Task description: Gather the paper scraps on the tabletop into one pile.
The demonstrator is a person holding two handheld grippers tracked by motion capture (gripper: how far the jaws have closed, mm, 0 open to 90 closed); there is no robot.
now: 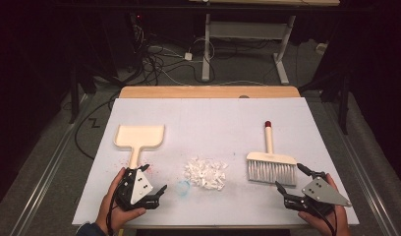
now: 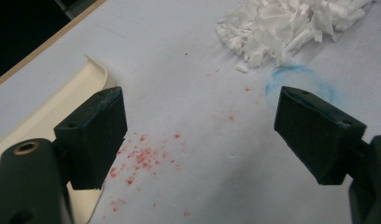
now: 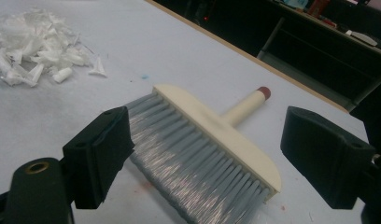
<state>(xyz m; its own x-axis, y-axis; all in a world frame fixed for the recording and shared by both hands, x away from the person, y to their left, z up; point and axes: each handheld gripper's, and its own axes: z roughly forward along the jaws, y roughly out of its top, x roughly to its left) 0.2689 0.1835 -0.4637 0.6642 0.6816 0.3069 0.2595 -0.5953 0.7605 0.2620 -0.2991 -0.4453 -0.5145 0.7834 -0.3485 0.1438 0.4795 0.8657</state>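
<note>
A cream dustpan [image 1: 139, 137] lies on the white table cover at the left, handle toward me; its edge [image 2: 62, 98] shows in the left gripper view. A pile of white paper scraps [image 1: 205, 172] [image 2: 291, 23] [image 3: 34, 39] sits in the middle. At the right lies a cream hand brush [image 1: 270, 162] [image 3: 212, 149] with grey bristles and a red-tipped handle pointing away. My left gripper [image 1: 156, 178] [image 2: 200, 135] stands open just below the dustpan handle, holding nothing. My right gripper [image 1: 290, 176] [image 3: 207, 163] is open right before the brush bristles, empty.
Red specks [image 2: 142, 158] and a faint blue ring [image 2: 300, 84] mark the cover [image 1: 213, 123] near the left gripper. The wooden table edge [image 1: 208, 92] runs along the back. Cables and a desk frame [image 1: 247, 44] sit on the floor beyond.
</note>
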